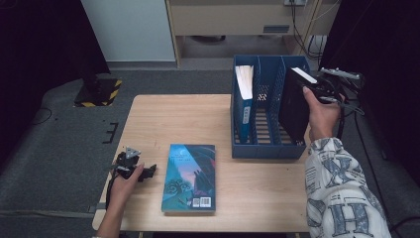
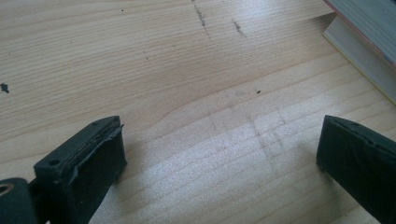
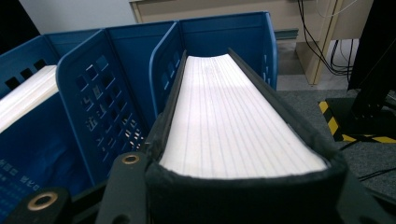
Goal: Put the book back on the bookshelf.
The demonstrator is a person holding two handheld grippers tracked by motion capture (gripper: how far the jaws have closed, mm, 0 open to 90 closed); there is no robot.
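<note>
A blue file rack [image 1: 267,148] with three slots stands at the table's right rear. A blue book [image 1: 244,101] stands upright in its left slot. My right gripper [image 1: 317,90] is shut on a black-covered book [image 1: 293,106], held upright in the rack's right slot; its white page edges [image 3: 233,126] run away from the jaws between blue dividers [image 3: 100,112]. A teal book [image 1: 190,177] lies flat on the table's front middle. My left gripper [image 1: 143,172] rests open on the wood [image 2: 196,93] just left of that book, whose page edge [image 2: 359,51] lies off to the jaws' right.
The wooden table [image 1: 168,119] has bare surface at its left and back. The rack's middle slot [image 1: 265,106] holds nothing. Beyond the table lie grey carpet, a yellow-black striped base [image 1: 101,94], and cables [image 1: 307,29] at the back right.
</note>
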